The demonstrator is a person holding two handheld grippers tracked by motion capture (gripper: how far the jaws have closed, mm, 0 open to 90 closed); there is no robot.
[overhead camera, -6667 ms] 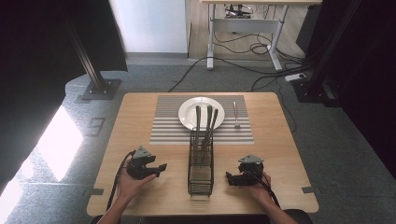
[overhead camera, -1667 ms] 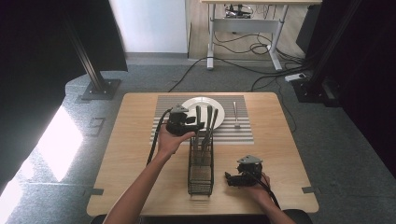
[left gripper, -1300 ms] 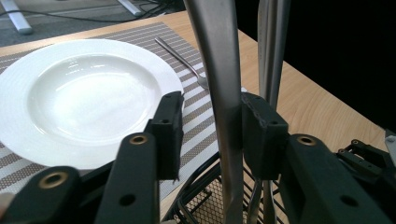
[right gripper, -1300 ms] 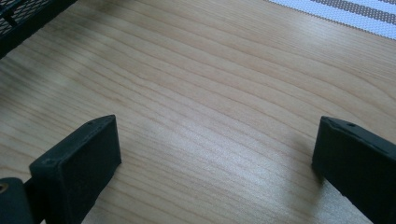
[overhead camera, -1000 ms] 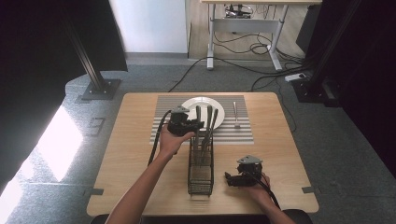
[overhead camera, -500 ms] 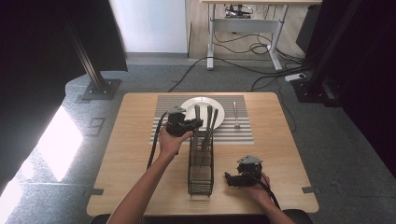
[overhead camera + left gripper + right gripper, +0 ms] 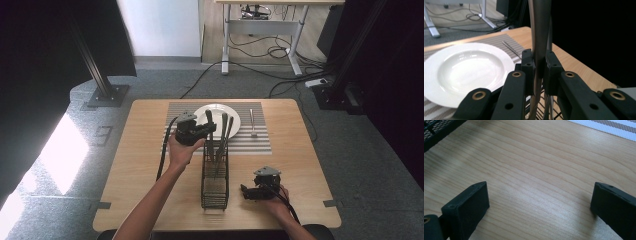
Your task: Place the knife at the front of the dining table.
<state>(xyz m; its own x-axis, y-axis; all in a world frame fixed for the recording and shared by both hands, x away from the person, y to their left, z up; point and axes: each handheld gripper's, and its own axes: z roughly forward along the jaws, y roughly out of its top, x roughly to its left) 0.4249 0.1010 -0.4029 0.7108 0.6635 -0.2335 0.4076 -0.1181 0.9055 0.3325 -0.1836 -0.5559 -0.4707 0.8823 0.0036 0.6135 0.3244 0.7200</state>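
Observation:
My left gripper (image 7: 208, 131) is held above the table beside a black wire caddy (image 7: 215, 182), shut on the grey handle of an upright utensil (image 7: 540, 30) that stands in the caddy. Its pads (image 7: 527, 62) press on both sides of the handle. Two more utensil handles (image 7: 226, 127) lean out of the caddy next to it. Behind them a white plate (image 7: 237, 117) lies on a striped placemat (image 7: 260, 145). My right gripper (image 7: 246, 190) rests low on the wood at the front right, open, with bare tabletop between its fingers (image 7: 466, 205).
A single piece of cutlery (image 7: 253, 122) lies on the placemat right of the plate (image 7: 469, 67). A cable trails from the left gripper over the table's left half. The caddy's corner (image 7: 436, 130) sits just left of the right gripper.
Several seconds ago the left gripper sat at the table's front left; it is now up at the caddy's utensils. Over the last second neither hand has visibly shifted.

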